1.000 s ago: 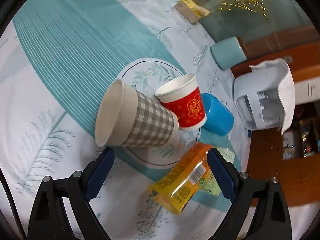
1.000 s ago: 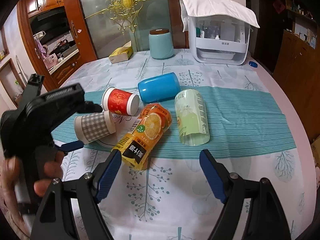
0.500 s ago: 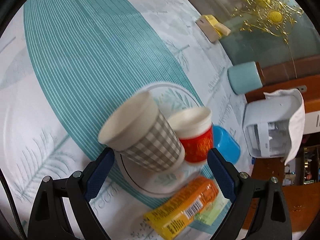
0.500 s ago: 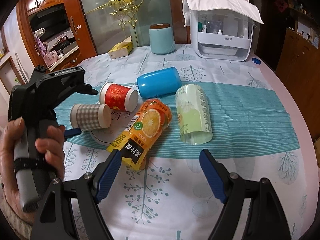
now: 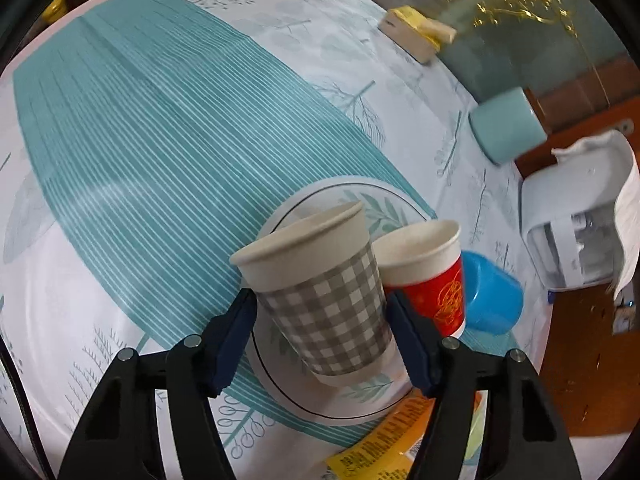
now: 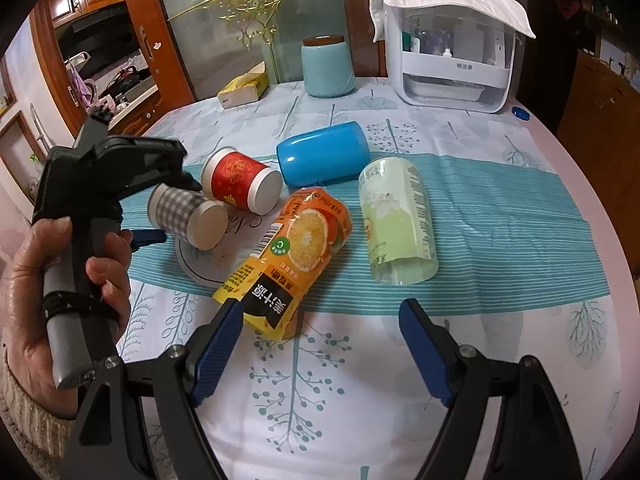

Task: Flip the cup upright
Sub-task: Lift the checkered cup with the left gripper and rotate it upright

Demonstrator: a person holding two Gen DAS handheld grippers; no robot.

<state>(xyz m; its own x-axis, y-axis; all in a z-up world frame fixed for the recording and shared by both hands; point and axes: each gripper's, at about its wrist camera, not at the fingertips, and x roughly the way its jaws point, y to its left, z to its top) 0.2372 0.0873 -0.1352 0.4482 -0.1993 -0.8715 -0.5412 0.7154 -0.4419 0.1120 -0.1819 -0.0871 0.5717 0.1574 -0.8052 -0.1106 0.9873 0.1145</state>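
A grey-checked paper cup (image 5: 320, 292) lies on its side over a white round coaster (image 5: 344, 396), its white base facing the right wrist view (image 6: 188, 216). My left gripper (image 5: 320, 312) is shut on it, one blue pad on each side of its body. In the right wrist view the left gripper (image 6: 160, 200) comes in from the left, held by a hand. A red paper cup (image 5: 428, 276) lies on its side just beside the checked one. My right gripper (image 6: 320, 344) is open and empty above the tablecloth, near an orange juice pack (image 6: 288, 252).
A blue cup (image 6: 324, 156) and a pale green bottle (image 6: 396, 220) lie on their sides on the teal runner. A teal canister (image 6: 326, 66), a tissue box (image 6: 244, 88) and a white covered rack (image 6: 452, 40) stand at the back. The table edge (image 6: 600, 208) curves at right.
My left gripper moved forward around the checked cup and closed on it. The right gripper drew slightly closer to the table and stayed open.
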